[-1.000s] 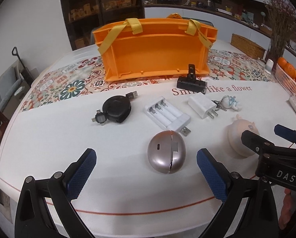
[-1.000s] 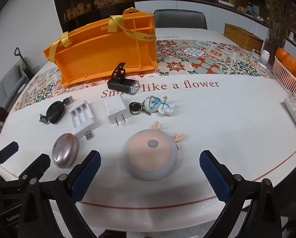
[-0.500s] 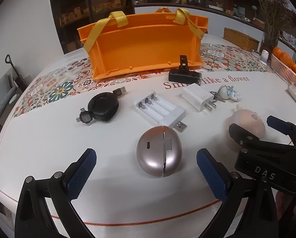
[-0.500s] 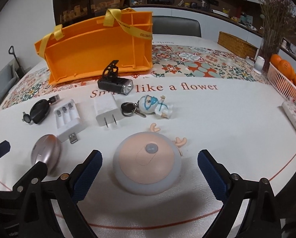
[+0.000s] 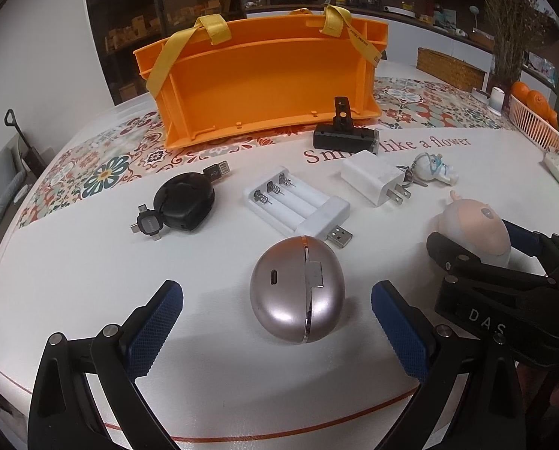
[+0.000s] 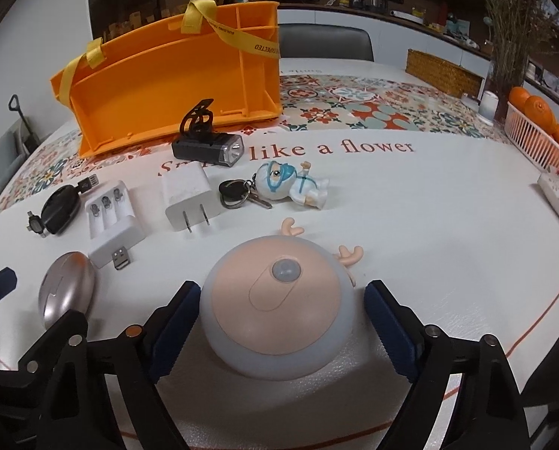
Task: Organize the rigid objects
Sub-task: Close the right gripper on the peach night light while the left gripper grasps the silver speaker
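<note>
Both grippers now sit lower over the worktop [image 5: 73, 281] than a second ago, and the things under them loom larger. The right gripper [image 6: 281, 324] has narrowed its jaws from wide apart and they are closing on the round peach night light [image 6: 279, 307], which lies between them at the near edge; the blue pads stand just beside its rim, and I cannot tell that they press on it yet. The left gripper [image 5: 277, 332] has its jaws wide apart around the silver egg-shaped case [image 5: 298, 288], well clear of it on both sides. To my eye, two pickups are being set up at once, with the night light nearer to being taken.

The orange bin [image 5: 264, 78] waits at the far side, empty so far as I can see, so no sorting has been done.

The right view shows the night light's flat top, its sensor button and little antlers, plus the key fob and doll keyring [image 6: 292, 183]. The left view shows only its side, but gives the case's seam and port, the black cable reel [image 5: 183, 206] and the white battery charger [image 5: 298, 206] plainly
</note>
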`<state>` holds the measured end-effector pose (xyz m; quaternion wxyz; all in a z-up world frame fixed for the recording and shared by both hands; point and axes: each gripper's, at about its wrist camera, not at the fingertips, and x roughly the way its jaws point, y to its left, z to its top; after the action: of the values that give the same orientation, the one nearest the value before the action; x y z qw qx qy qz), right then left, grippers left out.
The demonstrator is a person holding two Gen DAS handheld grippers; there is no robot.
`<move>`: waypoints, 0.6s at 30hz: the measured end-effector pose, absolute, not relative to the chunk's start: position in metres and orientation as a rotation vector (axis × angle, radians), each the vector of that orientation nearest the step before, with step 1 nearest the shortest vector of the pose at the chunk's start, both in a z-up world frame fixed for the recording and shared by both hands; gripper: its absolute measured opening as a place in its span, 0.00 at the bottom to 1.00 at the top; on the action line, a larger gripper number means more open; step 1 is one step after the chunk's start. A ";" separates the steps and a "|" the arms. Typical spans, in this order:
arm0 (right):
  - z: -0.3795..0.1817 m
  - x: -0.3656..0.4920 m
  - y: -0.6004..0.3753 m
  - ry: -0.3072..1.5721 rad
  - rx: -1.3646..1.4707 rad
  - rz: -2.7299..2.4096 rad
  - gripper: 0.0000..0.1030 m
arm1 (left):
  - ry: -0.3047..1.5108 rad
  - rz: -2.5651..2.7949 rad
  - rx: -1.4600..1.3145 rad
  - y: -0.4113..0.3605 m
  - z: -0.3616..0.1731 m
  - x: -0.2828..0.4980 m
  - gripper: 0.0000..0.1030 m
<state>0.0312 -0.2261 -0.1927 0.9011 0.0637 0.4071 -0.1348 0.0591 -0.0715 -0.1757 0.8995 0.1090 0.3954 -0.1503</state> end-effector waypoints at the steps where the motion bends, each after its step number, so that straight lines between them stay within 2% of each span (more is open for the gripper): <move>1: -0.193 0.032 -0.225 0.839 0.128 -0.281 0.83 | 0.820 -0.312 0.224 -0.072 -0.176 0.060 1.00; 4: -0.193 0.031 -0.223 0.824 0.111 -0.279 0.74 | 0.819 -0.309 0.217 -0.072 -0.177 0.061 0.99; 10: -0.189 0.030 -0.226 0.837 0.119 -0.269 0.73 | 0.821 -0.318 0.206 -0.074 -0.178 0.062 0.99; 13: -0.182 0.024 -0.227 0.820 0.111 -0.279 0.73 | 0.810 -0.321 0.204 -0.076 -0.179 0.062 0.95; 18: -0.175 0.019 -0.231 0.803 0.113 -0.289 0.73 | 0.831 -0.328 0.195 -0.080 -0.186 0.064 0.78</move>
<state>0.0186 -0.2311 -0.1753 0.9088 0.0547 0.3893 -0.1399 0.0637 -0.0804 -0.1856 0.8974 0.0942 0.4010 -0.1583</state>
